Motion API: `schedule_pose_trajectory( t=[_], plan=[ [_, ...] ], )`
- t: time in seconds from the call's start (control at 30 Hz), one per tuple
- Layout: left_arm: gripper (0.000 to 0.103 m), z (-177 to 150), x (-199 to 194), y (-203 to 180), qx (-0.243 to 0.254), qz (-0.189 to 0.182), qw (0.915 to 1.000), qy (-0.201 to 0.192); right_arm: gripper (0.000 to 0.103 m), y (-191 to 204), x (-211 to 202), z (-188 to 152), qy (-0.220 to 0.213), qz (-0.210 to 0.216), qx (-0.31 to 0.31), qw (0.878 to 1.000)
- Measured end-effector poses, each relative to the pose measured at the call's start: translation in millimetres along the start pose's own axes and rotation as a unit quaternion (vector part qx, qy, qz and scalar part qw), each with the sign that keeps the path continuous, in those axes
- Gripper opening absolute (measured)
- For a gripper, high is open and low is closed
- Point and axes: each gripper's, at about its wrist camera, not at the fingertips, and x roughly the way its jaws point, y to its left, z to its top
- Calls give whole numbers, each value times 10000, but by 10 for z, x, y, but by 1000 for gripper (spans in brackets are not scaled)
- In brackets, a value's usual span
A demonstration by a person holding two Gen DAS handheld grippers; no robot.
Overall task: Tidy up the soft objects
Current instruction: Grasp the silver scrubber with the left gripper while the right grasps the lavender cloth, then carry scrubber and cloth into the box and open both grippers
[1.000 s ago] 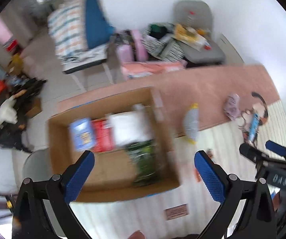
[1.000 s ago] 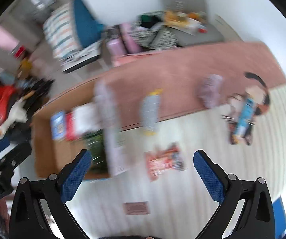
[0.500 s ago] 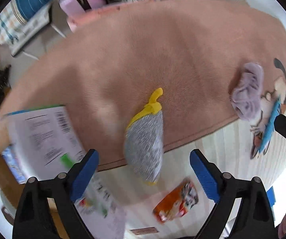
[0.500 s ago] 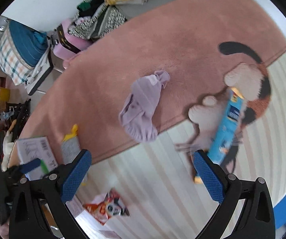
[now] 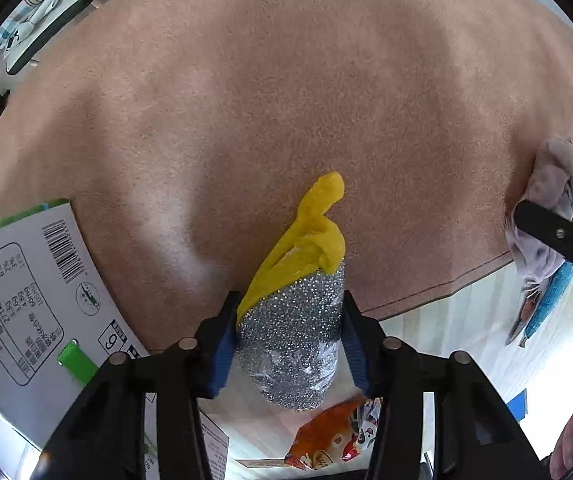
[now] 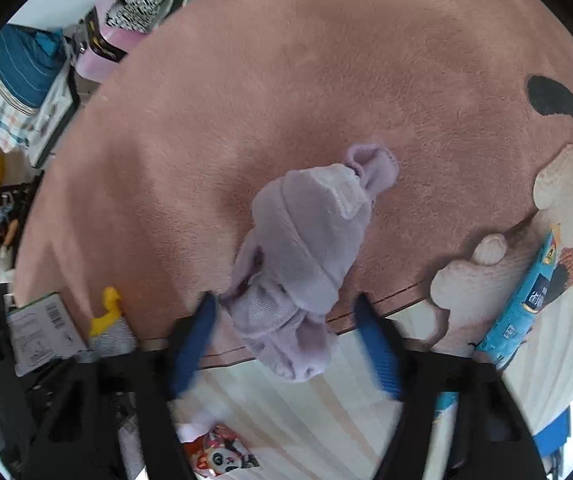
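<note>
Left tool (image 5: 288, 330) clamped on silver-yellow scrubber (image 5: 300, 320), right tool (image 6: 288, 344) closing around lilac cloth (image 6: 306, 248), box (image 5: 26, 300) barcode, "6".

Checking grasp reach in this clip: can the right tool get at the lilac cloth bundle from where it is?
Probably yes. The right tool has just been closing, its pads either side of the lilac cloth bundle, with nothing in between.

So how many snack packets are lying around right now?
2: an orange packet on the striped mat near the scrubber, and a blue packet on the rug's cat picture. Others may be hidden.
</note>
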Motion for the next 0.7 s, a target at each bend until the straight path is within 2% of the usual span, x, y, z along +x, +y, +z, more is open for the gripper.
schedule_pose_trajectory(
  t=[0.03, 0.07, 0.23, 0.37, 0.5, 0.6, 0.7],
  plan=[
    [42, -27, -16, 3, -20, 10, 10000, -33, 40, 11, -5, -13, -35, -47, -13, 10000],
    [42, -74, -63, 4, -50, 6, 9999, -135, 36, 34, -27, -42, -100, -83, -43, 9999],
    [42, -382, -415, 78, -140, -292, 9977, -589, 33, 208, -317, -331, -300, 64, -427, 9986],
    [42, -851, -852, 266, -232, -670, 9914, -1098, 32, 491, -661, -721, -514, 358, -882, 9941],
    [42, -1379, -1273, 740, -460, -874, 9829, -1555, 32, 973, -958, -1250, -670, 713, -1406, 9852],
    [42, -1694, -1426, 1225, -650, -876, 9795, -1692, 32, 1426, -1069, -1732, -672, 998, -1839, 9756],
    [42, -2005, -1438, 1796, -934, -705, 9785, -1696, 32, 1990, -1071, -2153, -568, 1224, -2288, 9641]
  ],
)
